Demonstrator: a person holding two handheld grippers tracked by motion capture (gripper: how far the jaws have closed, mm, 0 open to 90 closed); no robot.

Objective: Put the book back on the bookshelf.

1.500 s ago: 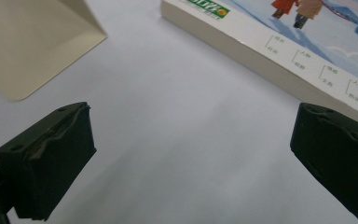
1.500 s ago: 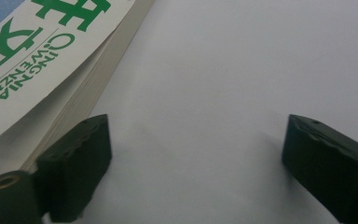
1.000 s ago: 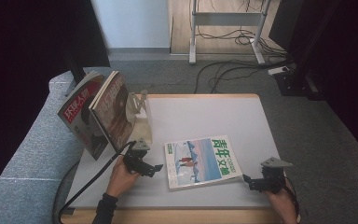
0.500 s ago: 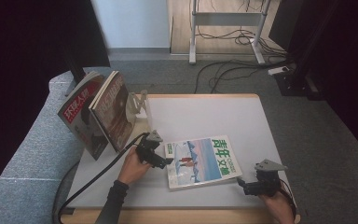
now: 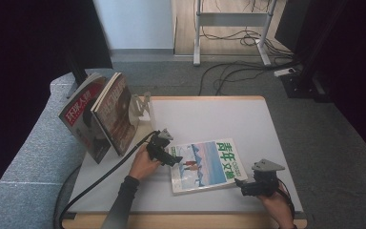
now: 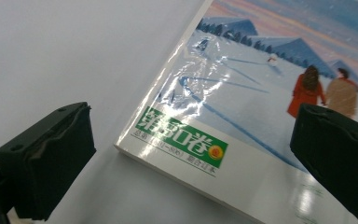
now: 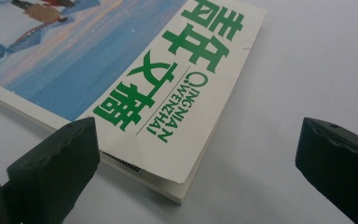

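A magazine [image 5: 205, 164] with a snowy cover and green lettering lies flat on the white table [image 5: 209, 119], near its front. My left gripper [image 5: 172, 160] is open at the magazine's left edge. In the left gripper view its jaws stand wide apart on either side of the magazine's [image 6: 242, 93] corner, the gripper [image 6: 196, 128] just above it. My right gripper [image 5: 241, 185] is open at the front right corner. In the right gripper view that gripper [image 7: 196, 137] frames the corner of the magazine [image 7: 144, 60] bearing the green title.
Two magazines [image 5: 100, 114] stand leaning in a white rack [image 5: 144, 106] at the table's back left corner, overhanging the edge. A black cable [image 5: 105, 176] trails from the left gripper off the front left. Grey carpet surrounds the table.
The left gripper has moved forward and right from the table's front left up to the magazine's left edge. The right gripper has shifted slightly left toward the magazine's corner.
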